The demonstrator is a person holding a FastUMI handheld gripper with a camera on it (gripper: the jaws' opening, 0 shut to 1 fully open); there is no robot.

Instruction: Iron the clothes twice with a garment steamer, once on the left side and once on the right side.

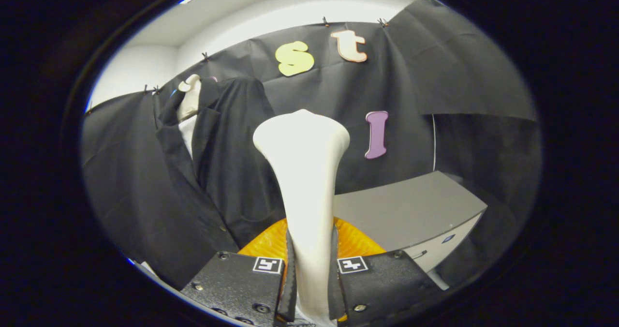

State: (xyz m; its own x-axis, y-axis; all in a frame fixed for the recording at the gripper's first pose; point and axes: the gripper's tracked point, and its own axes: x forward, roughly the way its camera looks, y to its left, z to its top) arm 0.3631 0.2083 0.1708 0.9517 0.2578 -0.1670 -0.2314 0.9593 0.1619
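A white garment steamer (pixel 304 182) stands upright between my fingers, its wide head flaring out above them. My gripper (pixel 310 269) is shut on the steamer's narrow handle, with both fingers pressed against its sides. A dark jacket (pixel 213 172) over a white shirt (pixel 187 133) hangs on a pale mannequin neck (pixel 189 97), ahead and to the left of the steamer head. The steamer head is apart from the jacket. An orange ribbed part (pixel 355 242) shows just behind the handle, low down.
A grey cabinet or table top (pixel 411 211) with a white front stands to the right of the steamer, beyond my fingers. Black cloth forms the wall behind everything, with a white wall and ceiling above it.
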